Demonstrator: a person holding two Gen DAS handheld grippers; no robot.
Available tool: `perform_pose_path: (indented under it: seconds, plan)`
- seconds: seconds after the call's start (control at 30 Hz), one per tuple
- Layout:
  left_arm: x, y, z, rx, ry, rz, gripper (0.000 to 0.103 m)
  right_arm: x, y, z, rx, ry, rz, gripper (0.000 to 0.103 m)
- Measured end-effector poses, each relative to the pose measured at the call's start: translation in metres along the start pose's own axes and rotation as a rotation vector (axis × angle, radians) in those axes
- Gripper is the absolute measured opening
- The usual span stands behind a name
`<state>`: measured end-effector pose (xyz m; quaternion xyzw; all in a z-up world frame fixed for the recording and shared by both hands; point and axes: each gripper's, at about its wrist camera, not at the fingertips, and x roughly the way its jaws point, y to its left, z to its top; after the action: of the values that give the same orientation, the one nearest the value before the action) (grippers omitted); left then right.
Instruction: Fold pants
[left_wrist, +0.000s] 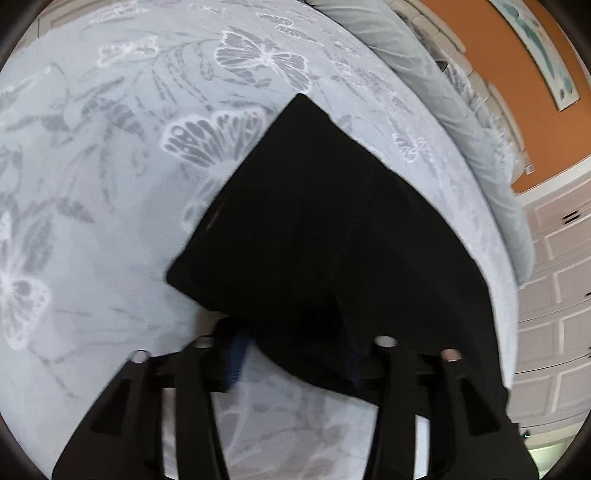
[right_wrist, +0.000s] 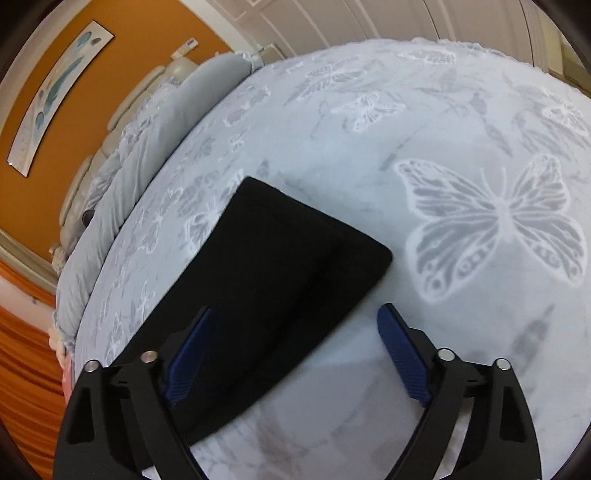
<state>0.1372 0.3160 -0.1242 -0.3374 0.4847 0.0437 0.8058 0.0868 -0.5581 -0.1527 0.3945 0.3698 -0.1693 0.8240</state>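
Note:
The black pants (left_wrist: 332, 229) lie folded into a long strip on the pale butterfly-print bedspread (left_wrist: 92, 184). In the left wrist view the near end of the pants drapes over my left gripper (left_wrist: 295, 354); its blue pads are mostly hidden by the cloth, so its state is unclear. In the right wrist view the pants (right_wrist: 266, 280) run from the middle toward the lower left. My right gripper (right_wrist: 295, 350) is open and empty just above the pants' near part, its left pad (right_wrist: 188, 358) over the cloth and its right pad (right_wrist: 402, 354) over the bedspread.
Grey pillows (right_wrist: 155, 147) line the head of the bed against an orange wall (right_wrist: 122, 66) with a framed picture (right_wrist: 55, 96). White panelled cupboard doors (left_wrist: 554, 295) stand beyond the bed's edge. An orange curtain (right_wrist: 22, 369) hangs at the far left.

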Motion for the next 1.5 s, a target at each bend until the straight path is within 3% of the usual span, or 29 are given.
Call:
perform_pose_path:
  seconds: [0.03,0.07,0.1,0.13,0.2,0.4,0.57,0.77,0.87,0.9,1.0,1.07,1.13,1.2,1.27,1.3,1.33,1.4,1.43,1.5]
  plan:
    - [0.0,-0.002,0.0,-0.001,-0.002,0.002,0.052,0.003,0.003,0.001,-0.012,0.0,0.007,0.091]
    - [0.001,-0.005,0.001,0.004,-0.004,0.02,0.051,0.008,0.007,0.002,-0.035,-0.004,0.033,0.073]
    - [0.002,-0.008,0.001,0.015,-0.009,0.053,0.036,0.012,0.011,0.003,-0.047,0.013,0.056,0.011]
    - [0.002,-0.011,0.002,0.031,-0.018,0.082,0.027,0.02,0.012,0.005,-0.03,0.051,0.068,0.013]
    - [-0.001,-0.009,0.005,0.0,-0.014,0.049,0.019,0.01,0.015,0.009,0.008,0.018,0.124,0.01]
    - [-0.044,-0.006,0.004,-0.026,0.01,-0.056,0.016,-0.075,0.036,0.008,-0.022,-0.041,0.286,0.01]
    - [-0.081,-0.009,0.0,0.012,0.064,-0.058,0.016,-0.093,0.017,-0.006,-0.009,0.003,0.273,0.01]
    - [-0.094,0.009,-0.001,-0.003,0.077,-0.073,0.016,-0.095,0.0,-0.008,0.039,0.029,0.295,0.009]
    - [-0.095,0.015,-0.008,0.01,0.089,-0.078,0.016,-0.1,-0.001,-0.015,0.0,0.045,0.255,0.009]
    - [-0.092,0.017,-0.01,0.015,0.092,-0.072,0.016,-0.095,-0.005,-0.019,-0.02,0.062,0.198,0.009]
    - [-0.06,0.03,-0.022,0.033,0.148,0.019,0.018,-0.057,-0.025,-0.033,-0.036,0.161,0.048,0.01]
    - [-0.043,0.035,-0.033,0.03,0.158,0.043,0.02,-0.043,-0.031,-0.039,-0.03,0.198,0.04,0.012]
    - [-0.054,0.029,-0.04,0.047,0.098,0.064,0.028,-0.048,-0.027,-0.038,-0.045,0.174,0.041,0.019]
    - [-0.072,0.017,-0.048,0.088,0.043,0.114,0.037,-0.052,-0.022,-0.035,-0.051,0.153,0.037,0.051]
    - [-0.098,0.001,-0.059,0.12,-0.012,0.19,0.051,-0.055,-0.018,-0.036,-0.06,0.148,0.016,0.065]
    - [-0.108,-0.004,-0.062,0.13,-0.034,0.212,0.062,-0.057,-0.015,-0.038,-0.074,0.145,-0.014,0.065]
    - [-0.124,-0.013,-0.066,0.139,-0.077,0.246,0.066,-0.059,-0.014,-0.042,-0.084,0.145,-0.04,0.065]
    - [-0.152,-0.03,-0.071,0.181,-0.176,0.289,0.067,-0.068,-0.015,-0.041,-0.079,0.132,-0.103,0.065]
    - [-0.166,-0.045,-0.075,0.21,-0.256,0.346,0.069,-0.074,-0.019,-0.039,-0.058,0.111,-0.116,0.065]
    - [-0.184,-0.069,-0.082,0.265,-0.384,0.415,0.081,-0.097,-0.031,-0.036,0.0,0.018,-0.14,0.065]
